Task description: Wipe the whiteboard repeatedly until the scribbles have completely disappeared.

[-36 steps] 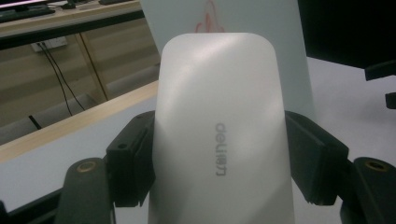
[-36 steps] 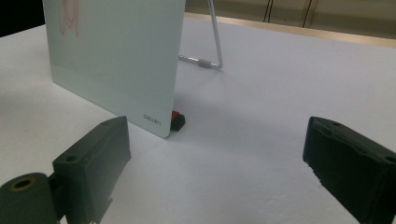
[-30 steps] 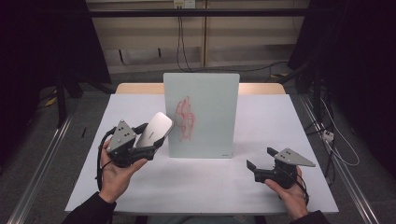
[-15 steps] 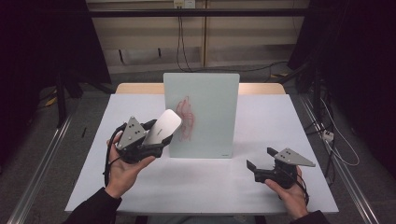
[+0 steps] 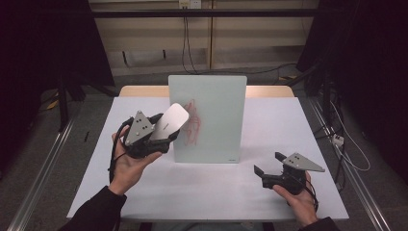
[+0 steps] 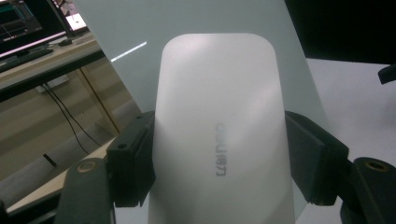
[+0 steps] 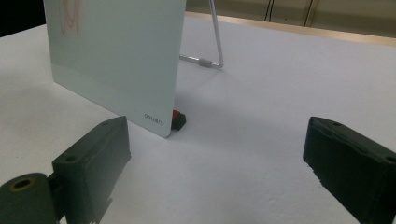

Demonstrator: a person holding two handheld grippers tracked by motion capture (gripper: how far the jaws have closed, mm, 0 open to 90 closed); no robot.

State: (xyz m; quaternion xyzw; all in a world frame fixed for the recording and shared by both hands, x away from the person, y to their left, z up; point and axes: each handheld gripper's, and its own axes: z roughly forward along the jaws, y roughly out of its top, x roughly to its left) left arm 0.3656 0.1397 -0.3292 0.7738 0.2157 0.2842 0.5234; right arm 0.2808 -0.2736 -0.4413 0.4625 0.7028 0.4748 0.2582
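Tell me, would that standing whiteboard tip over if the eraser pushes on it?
Possibly. The whiteboard stands nearly upright on a thin wire stand, so a firm push might slide or tip it backward. It looks like a stiff panel that shouldn't flex much. The smooth white eraser, clamped in the left gripper, could slip.

Eraser (image 6: 219, 135) lower end cut off; logo blurred.

White table (image 5: 317, 144); dark curtains (image 5: 43, 48) both sides; grey floor (image 5: 33, 159).
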